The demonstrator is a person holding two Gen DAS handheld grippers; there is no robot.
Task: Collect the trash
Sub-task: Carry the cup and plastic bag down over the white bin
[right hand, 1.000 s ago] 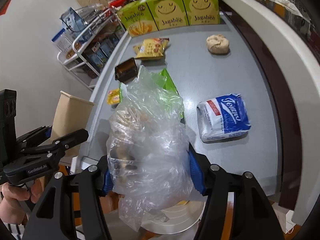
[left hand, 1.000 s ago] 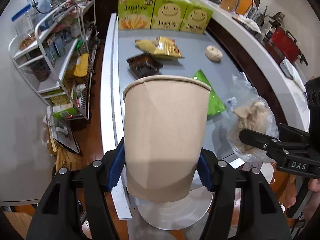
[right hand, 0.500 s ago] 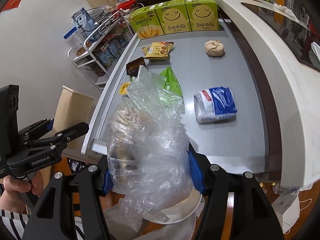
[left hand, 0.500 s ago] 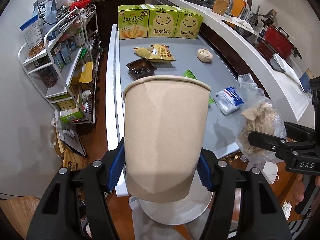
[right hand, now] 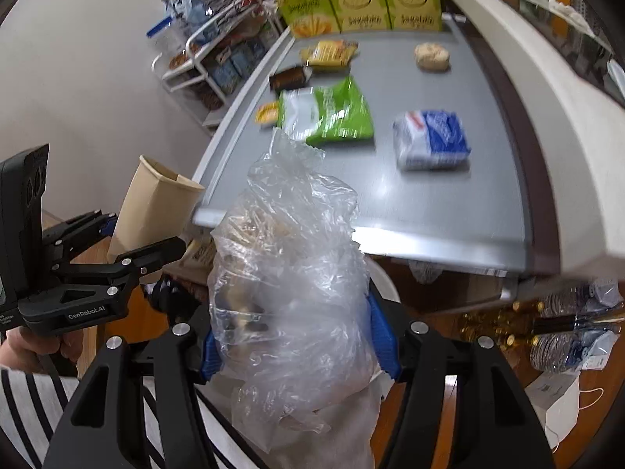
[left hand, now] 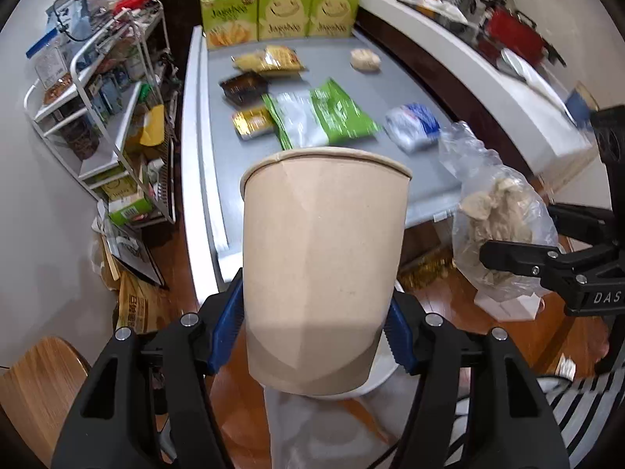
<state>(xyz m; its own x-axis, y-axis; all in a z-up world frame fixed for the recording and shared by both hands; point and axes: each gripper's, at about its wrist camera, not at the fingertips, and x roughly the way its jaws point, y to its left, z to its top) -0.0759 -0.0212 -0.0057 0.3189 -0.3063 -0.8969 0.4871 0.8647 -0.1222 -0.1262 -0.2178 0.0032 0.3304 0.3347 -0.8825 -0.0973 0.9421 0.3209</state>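
Grey tabletop (left hand: 390, 78) at twelve o'clock. Left claw (left hand: 314, 328) grasps the paper cup (left hand: 320, 265) upright; right claw (right hand: 299, 336) grasps the plastic bag (right hand: 289, 273) — a white bin rim just below both.

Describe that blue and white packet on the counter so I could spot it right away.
Find the long grey counter backed by three green snack boxes. Nearer its front edge, beside the flat green bag, lies the blue and white packet. It is the only blue, puffy, pillow-like pack there.

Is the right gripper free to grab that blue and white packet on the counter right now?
Probably not: the right gripper is shut on the clear plastic bag, so the blue and white packet must wait.
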